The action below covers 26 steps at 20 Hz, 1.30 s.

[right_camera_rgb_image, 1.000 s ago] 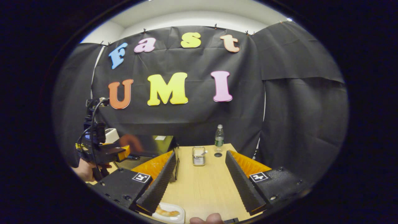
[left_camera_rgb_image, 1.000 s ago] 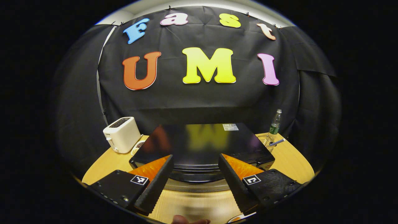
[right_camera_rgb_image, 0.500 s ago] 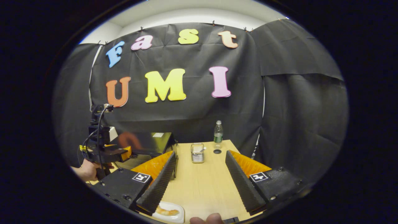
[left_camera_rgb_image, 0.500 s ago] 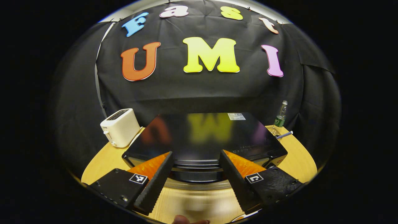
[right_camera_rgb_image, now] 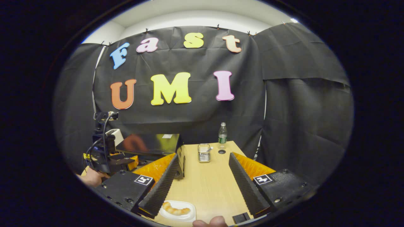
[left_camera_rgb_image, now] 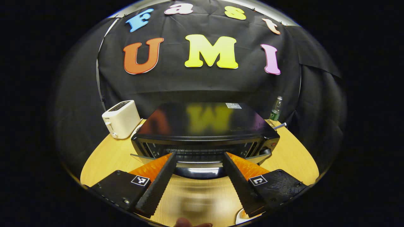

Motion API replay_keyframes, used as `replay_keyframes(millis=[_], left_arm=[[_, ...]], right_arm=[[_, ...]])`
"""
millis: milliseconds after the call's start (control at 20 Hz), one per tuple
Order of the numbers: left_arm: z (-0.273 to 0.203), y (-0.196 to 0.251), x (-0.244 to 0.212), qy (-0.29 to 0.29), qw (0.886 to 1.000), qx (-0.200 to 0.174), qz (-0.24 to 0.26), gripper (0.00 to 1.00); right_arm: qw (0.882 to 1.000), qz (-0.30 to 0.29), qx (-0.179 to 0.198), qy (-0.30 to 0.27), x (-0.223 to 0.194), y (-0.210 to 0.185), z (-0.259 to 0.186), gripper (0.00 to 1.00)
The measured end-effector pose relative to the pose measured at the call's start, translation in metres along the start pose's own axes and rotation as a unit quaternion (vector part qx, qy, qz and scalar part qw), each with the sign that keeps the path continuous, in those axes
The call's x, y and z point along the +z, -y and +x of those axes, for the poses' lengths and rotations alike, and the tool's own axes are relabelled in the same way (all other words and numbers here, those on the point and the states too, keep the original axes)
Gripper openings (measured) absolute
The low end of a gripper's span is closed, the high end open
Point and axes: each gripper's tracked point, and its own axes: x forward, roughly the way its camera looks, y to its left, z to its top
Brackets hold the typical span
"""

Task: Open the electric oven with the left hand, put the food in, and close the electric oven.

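Watching the oven (left_camera_rgb_image: 205, 126) at 12 o'clock: its door now hangs partly open. My left hand-held gripper (left_camera_rgb_image: 198, 164) stays spread, gripping nothing; food (right_camera_rgb_image: 176, 210) waits on the bench (right_camera_rgb_image: 208, 186).

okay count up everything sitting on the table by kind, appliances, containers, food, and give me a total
Appliances: 2, the black electric oven and the white toaster.
Containers: 3, the plastic bottle, the wire basket and the white plate.
Food: 1, the pastry on the plate.
Total: 6.
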Motion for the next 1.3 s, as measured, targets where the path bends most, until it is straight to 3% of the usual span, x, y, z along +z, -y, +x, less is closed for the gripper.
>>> replay_keyframes(millis=[650,1050,1300], left_arm=[[-0.051,0.001,-0.097,-0.082,0.995,-0.031,-0.037,0.98],[-0.035,-0.007,-0.162,-0.173,0.982,-0.024,-0.075,0.93],[-0.034,-0.004,-0.168,-0.180,0.982,-0.024,-0.058,0.93]], right_arm=[[0.999,-0.019,-0.032,-0.022,-0.026,-0.006,-0.059,0.99],[0.998,-0.030,-0.043,-0.042,-0.040,-0.005,-0.070,1.00],[0.997,-0.030,-0.048,-0.058,-0.050,-0.003,-0.074,1.00]])
